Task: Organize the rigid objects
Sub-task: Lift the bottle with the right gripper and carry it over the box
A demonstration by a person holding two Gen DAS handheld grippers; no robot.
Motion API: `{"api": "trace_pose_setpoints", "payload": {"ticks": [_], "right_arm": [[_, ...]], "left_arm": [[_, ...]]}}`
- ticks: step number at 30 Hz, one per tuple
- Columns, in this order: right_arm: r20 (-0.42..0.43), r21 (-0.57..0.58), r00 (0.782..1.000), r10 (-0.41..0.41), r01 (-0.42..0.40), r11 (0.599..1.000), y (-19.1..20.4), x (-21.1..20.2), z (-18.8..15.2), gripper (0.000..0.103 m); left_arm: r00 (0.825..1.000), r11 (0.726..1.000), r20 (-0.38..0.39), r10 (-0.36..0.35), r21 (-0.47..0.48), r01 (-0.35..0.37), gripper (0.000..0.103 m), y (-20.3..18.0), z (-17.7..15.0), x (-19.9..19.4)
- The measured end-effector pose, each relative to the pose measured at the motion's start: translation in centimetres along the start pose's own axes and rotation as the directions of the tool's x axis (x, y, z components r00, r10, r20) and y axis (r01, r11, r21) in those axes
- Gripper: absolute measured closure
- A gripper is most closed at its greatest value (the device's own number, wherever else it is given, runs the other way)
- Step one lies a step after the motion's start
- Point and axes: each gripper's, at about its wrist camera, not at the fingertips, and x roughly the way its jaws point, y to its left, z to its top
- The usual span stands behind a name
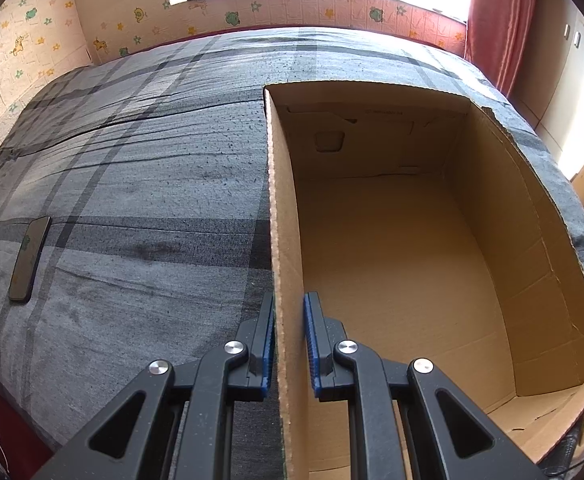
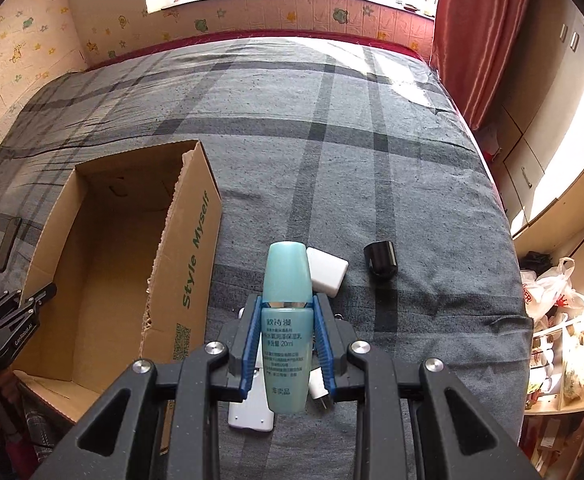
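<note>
An empty cardboard box [image 1: 392, 248] lies open on the grey plaid bed. My left gripper [image 1: 289, 300] is shut on the box's left wall [image 1: 282, 240], one blue pad on each side of it. In the right wrist view, my right gripper [image 2: 286, 300] is shut on a small turquoise lotion bottle [image 2: 285, 320], held upright above the bed to the right of the box [image 2: 104, 264]. Below the bottle lie a white charger block [image 2: 330, 272], a white remote-like device [image 2: 250, 412] and a white plug [image 2: 318, 390]. A black cylinder cap [image 2: 380, 261] lies further right.
A dark phone [image 1: 29, 258] lies flat on the bed left of the box, also seen as the phone [image 2: 8, 244] in the right wrist view. The left gripper [image 2: 16, 320] shows at the box's near-left corner. Shelves with bags [image 2: 552, 292] stand right of the bed.
</note>
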Motion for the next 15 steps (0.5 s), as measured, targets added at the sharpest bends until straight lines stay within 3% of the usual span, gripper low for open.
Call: {"api": "trace_pose_setpoints", "payload": {"ticks": [15], "right_arm": [[0.023, -0.123, 0.997, 0.070, -0.067, 0.990, 6.9, -0.6, 2.5, 0.076]], "left_arm": [[1.000, 1.000, 0.001, 0.001, 0.002, -0.001, 0.088, 0.0, -0.1, 0.1]]}}
